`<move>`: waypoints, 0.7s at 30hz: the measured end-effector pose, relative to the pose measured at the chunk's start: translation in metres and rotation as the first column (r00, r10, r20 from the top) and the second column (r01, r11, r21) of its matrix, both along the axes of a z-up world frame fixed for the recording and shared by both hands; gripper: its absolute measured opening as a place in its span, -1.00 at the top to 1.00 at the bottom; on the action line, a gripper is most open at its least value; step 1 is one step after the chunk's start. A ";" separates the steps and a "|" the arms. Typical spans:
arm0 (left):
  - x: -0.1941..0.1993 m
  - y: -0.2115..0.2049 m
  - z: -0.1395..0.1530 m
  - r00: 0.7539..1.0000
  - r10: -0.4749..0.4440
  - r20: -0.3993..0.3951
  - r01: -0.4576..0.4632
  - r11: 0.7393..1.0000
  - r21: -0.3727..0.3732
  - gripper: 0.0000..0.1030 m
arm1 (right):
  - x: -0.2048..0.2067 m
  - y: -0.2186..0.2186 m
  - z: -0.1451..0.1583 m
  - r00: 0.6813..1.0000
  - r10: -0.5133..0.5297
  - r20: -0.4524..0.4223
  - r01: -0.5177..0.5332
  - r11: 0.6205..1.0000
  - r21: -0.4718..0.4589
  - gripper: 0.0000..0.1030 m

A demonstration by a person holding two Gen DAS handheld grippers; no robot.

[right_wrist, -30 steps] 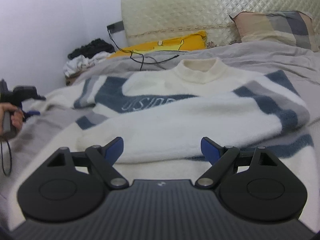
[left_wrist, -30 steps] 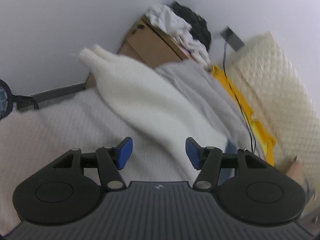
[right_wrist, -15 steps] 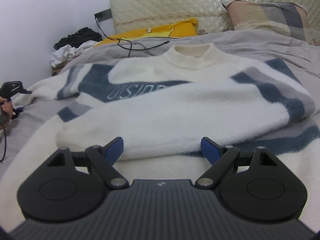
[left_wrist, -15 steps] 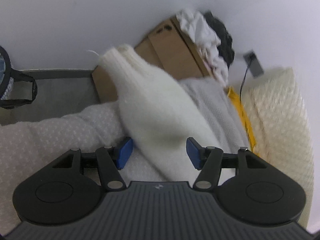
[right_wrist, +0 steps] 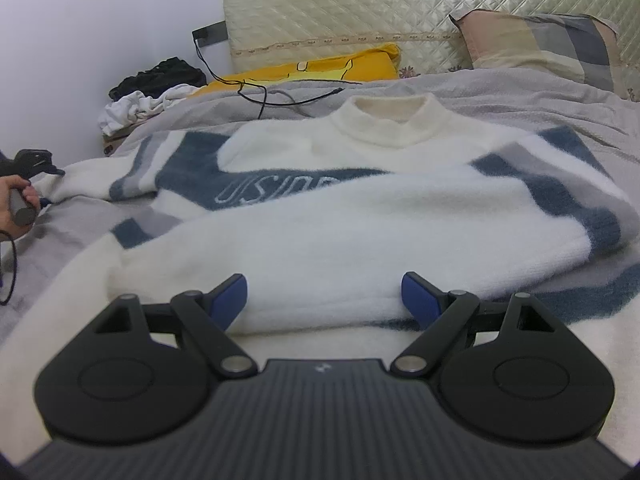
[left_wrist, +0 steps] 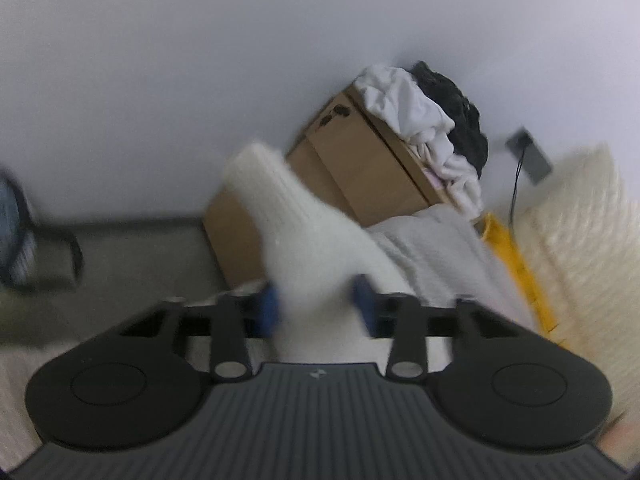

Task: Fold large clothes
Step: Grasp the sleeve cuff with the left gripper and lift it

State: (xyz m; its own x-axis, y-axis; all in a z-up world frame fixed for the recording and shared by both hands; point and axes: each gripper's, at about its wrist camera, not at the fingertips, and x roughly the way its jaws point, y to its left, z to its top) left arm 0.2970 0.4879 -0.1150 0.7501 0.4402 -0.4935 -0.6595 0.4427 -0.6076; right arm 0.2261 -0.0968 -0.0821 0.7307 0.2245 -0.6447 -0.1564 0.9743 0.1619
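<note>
The sweater (right_wrist: 360,216), white with blue and grey bands, lies spread flat on the grey bedcover (right_wrist: 520,96), collar toward the headboard (right_wrist: 400,8). One sleeve is folded across the chest and its lower edge lies directly ahead of the right gripper (right_wrist: 324,296). That gripper's jaws stand wide apart, just above the fabric, with nothing between the blue pads (right_wrist: 416,292).

The left gripper (left_wrist: 316,312) has just been closing. Its jaws are narrow, and the white sleeve (left_wrist: 296,240) runs between the blue pads, which press in on it from both sides. The ribbed cuff end sticks out beyond the jaws, over the edge of the bed. The view is blurred. In the right wrist view the hand (right_wrist: 12,208) holding this gripper shows at the far left edge of the bed.

Beyond the cuff stands a cardboard box (left_wrist: 360,176) topped with white and black clothes (left_wrist: 432,120). A yellow cushion (right_wrist: 320,68) and a black cable (right_wrist: 272,96) lie near the headboard, and a checked pillow (right_wrist: 548,48) rests at the right. Nothing lies on the sweater itself.
</note>
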 end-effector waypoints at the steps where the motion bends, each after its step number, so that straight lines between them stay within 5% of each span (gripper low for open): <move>1: 0.001 -0.004 0.007 1.000 0.000 -0.012 0.000 0.999 0.047 0.69 | 0.000 0.000 0.000 1.000 -0.002 0.000 0.002 1.000 0.000 -0.66; 8: 0.012 -0.047 0.090 0.997 -0.036 -0.061 0.052 0.957 0.286 0.81 | 0.002 -0.004 0.003 1.000 -0.023 0.016 0.023 1.000 0.016 -0.66; 13: 0.023 -0.117 0.172 0.978 -0.167 -0.121 0.206 0.830 0.518 0.81 | -0.004 -0.014 0.012 0.997 -0.065 0.032 0.063 0.997 0.045 -0.66; 17: 0.023 -0.180 0.221 0.955 -0.263 -0.136 0.292 0.754 0.589 0.82 | -0.012 -0.022 0.031 0.992 -0.093 0.089 0.091 0.996 0.024 -0.66; 21: 0.020 -0.256 0.258 0.915 -0.368 -0.167 0.377 0.628 0.681 0.82 | -0.026 -0.032 0.057 0.980 -0.105 0.171 0.101 0.994 0.030 -0.66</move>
